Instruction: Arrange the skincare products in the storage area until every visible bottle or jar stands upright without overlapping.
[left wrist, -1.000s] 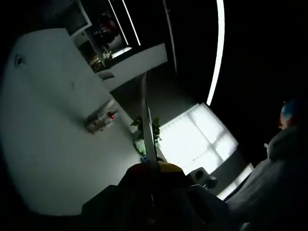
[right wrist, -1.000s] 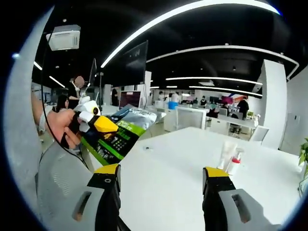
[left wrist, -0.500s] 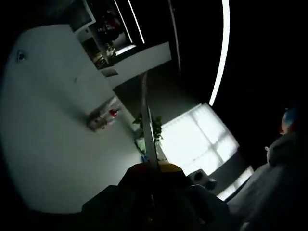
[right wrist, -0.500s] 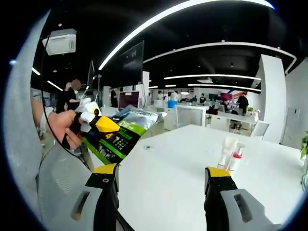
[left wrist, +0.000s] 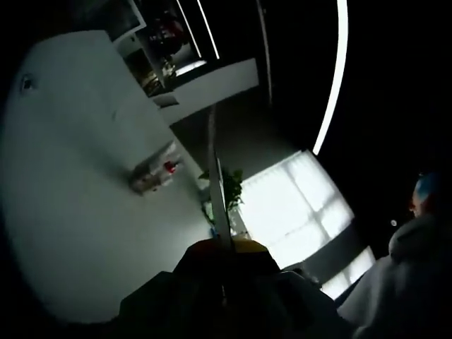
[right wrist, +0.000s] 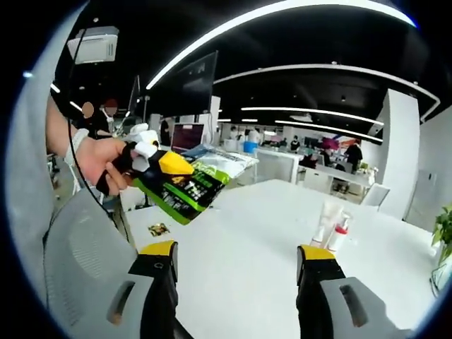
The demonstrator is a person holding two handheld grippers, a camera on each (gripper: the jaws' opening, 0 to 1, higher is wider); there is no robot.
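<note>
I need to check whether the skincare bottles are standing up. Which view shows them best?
The right gripper view: the skincare bottles stand upright, close together on the white table, well lit, a white tube beside a red-capped bottle. The left gripper view is dark and rolled; there the bottles are a small, dim cluster, hard to judge.

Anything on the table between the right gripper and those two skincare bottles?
No. In the right gripper view, bare white table runs from the open right gripper to the two upright bottles. The green packet, held by the left gripper, hangs off to the left.
</note>
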